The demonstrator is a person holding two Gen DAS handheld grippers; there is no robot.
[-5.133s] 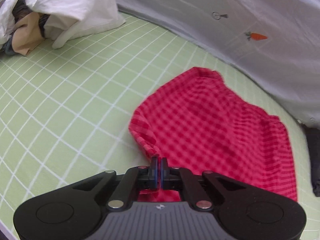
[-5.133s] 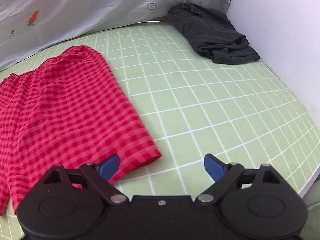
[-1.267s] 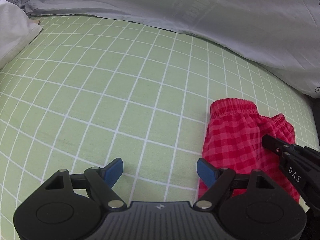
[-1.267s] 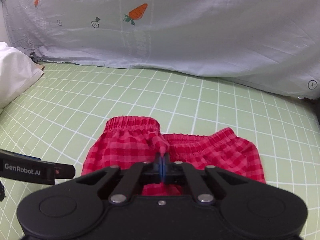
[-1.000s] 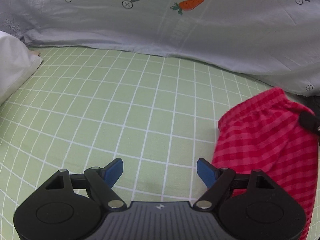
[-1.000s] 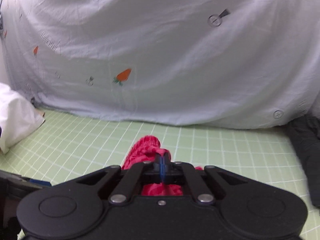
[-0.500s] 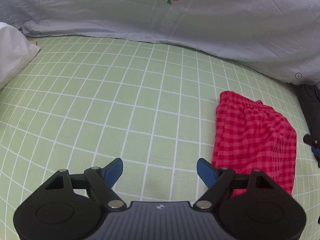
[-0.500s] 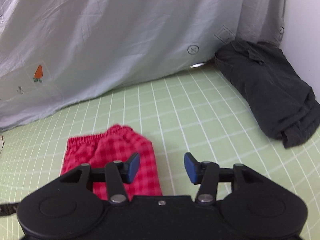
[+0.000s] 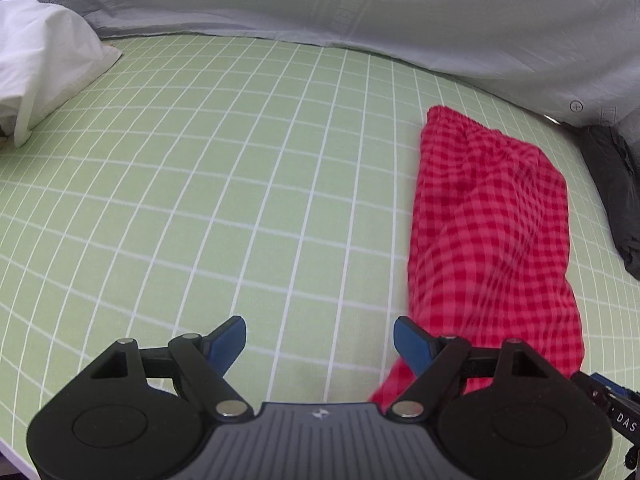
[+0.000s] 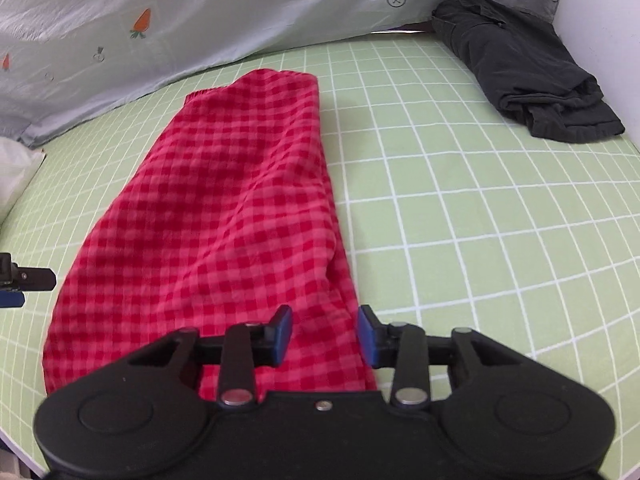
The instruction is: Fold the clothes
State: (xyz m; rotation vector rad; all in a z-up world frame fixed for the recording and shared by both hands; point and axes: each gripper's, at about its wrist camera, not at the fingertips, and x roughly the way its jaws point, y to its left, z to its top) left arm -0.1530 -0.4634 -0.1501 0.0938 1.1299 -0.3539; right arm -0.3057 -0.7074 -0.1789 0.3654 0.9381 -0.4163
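The red checked shorts (image 10: pixel 224 216), folded lengthwise, are laid on the green grid bed sheet (image 10: pixel 460 208) beside the dark garment (image 10: pixel 524 68). The left gripper (image 9: pixel 320 344) is held wide and empty; the right gripper (image 10: pixel 324 336) fingers are closing above the hem, nothing pinched. A crosswise fold seems next.

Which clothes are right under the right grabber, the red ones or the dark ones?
The red checked shorts. Their near end lies below the right gripper; the dark garment lies bunched far off by the wall.

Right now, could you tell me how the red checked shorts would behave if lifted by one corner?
The red checked shorts would probably droop: thin fabric, softly wrinkled. They look light, lying flat on the green sheet. The fold would likely fall open.
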